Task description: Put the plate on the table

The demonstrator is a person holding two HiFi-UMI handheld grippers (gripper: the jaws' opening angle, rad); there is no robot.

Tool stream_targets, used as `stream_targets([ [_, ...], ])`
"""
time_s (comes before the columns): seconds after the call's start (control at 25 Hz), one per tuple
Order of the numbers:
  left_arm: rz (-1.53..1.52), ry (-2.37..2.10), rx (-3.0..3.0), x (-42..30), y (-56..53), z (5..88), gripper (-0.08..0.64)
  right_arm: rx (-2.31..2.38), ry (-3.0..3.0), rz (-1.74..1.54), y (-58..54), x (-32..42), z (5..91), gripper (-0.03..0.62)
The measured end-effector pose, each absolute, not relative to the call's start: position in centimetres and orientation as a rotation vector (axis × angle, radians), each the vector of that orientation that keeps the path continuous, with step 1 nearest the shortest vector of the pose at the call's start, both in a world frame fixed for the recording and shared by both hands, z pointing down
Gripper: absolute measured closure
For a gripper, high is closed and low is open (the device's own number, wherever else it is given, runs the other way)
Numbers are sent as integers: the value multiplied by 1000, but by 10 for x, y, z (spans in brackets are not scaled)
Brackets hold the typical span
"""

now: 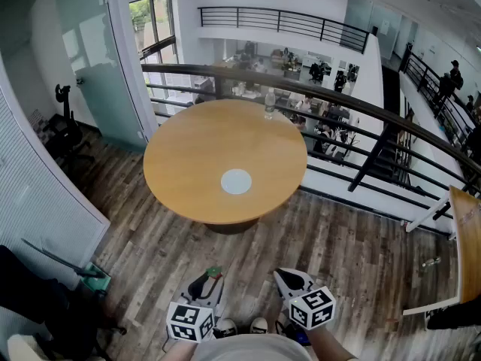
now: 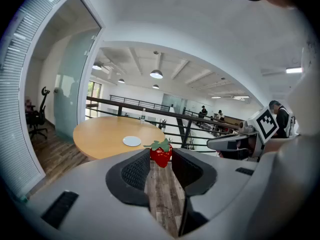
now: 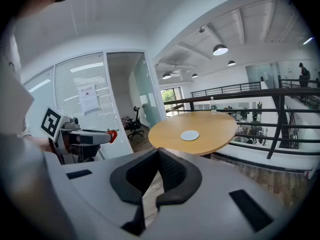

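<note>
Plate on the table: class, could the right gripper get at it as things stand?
Probably not from here: the right gripper hangs over the floor, short of the table, jaws together. Nothing blocks the plate, though; a step forward should do.

Smooth wood table, matt plate

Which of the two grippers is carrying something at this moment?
The left gripper: a red strawberry is pinched between its jaw tips. The right gripper has its jaws closed together with nothing between them.
</note>
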State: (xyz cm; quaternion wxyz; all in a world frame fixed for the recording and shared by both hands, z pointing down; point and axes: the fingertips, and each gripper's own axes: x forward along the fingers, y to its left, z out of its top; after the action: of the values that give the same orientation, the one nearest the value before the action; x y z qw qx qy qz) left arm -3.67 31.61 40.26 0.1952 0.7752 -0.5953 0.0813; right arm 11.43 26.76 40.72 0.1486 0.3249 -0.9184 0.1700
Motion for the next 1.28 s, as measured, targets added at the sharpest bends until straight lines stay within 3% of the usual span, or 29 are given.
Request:
stream_targets([
  [1.28, 204, -1567, 2268, -63, 312, 417, 408, 1095, -2679, 506, 269, 80, 412, 572],
])
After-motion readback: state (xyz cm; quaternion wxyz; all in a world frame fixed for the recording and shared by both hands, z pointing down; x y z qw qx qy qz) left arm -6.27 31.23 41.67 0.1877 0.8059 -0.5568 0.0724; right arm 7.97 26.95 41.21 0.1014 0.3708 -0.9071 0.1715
